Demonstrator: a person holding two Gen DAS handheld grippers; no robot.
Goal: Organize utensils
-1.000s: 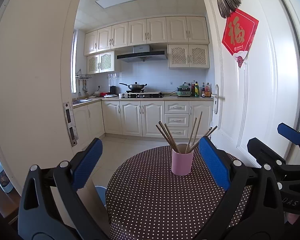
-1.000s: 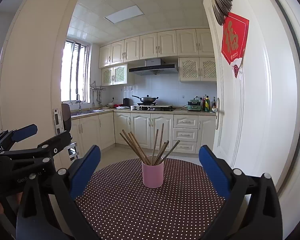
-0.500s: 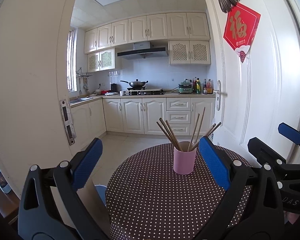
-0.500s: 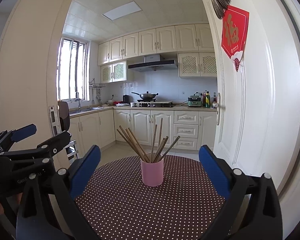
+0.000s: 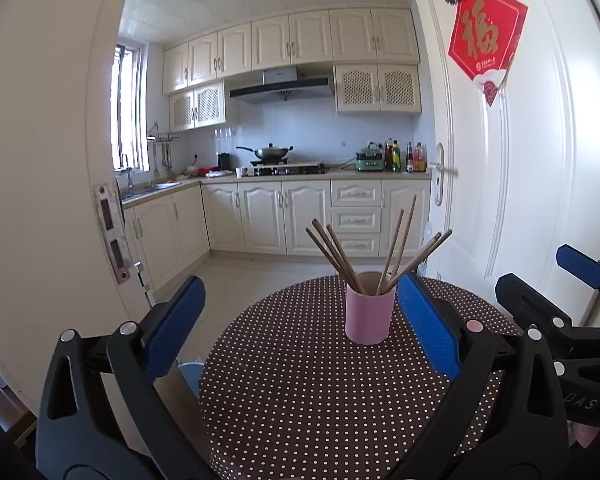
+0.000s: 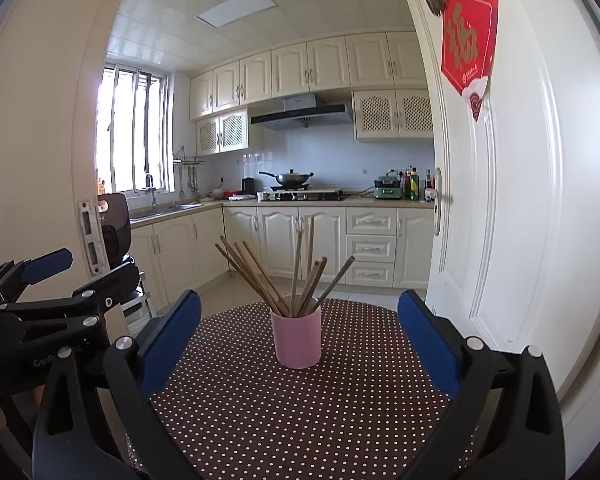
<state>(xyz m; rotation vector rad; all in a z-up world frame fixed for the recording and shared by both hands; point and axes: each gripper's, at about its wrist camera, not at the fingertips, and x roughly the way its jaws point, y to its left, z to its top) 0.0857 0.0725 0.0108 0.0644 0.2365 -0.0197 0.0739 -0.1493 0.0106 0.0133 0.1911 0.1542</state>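
A pink cup (image 5: 369, 312) (image 6: 297, 337) stands upright on a round table with a brown polka-dot cloth (image 5: 300, 392) (image 6: 284, 408). Several wooden chopsticks (image 5: 336, 258) (image 6: 256, 276) stick out of it, fanned apart. My left gripper (image 5: 300, 320) is open and empty, with the cup ahead and toward its right finger. My right gripper (image 6: 299, 332) is open and empty too, and the cup sits ahead between its fingers, apart from both. Each gripper shows at the edge of the other's view.
A white door (image 5: 532, 168) (image 6: 512, 208) stands open close on the right of the table. A white door frame (image 5: 60, 200) rises on the left. A light blue bin (image 5: 190, 374) sits below the table's left edge. Kitchen cabinets (image 6: 324, 240) lie beyond.
Both views have tilted slightly upward and the cup sits a little lower and nearer in them. Both grippers stay open; the cup and chopsticks have not moved.
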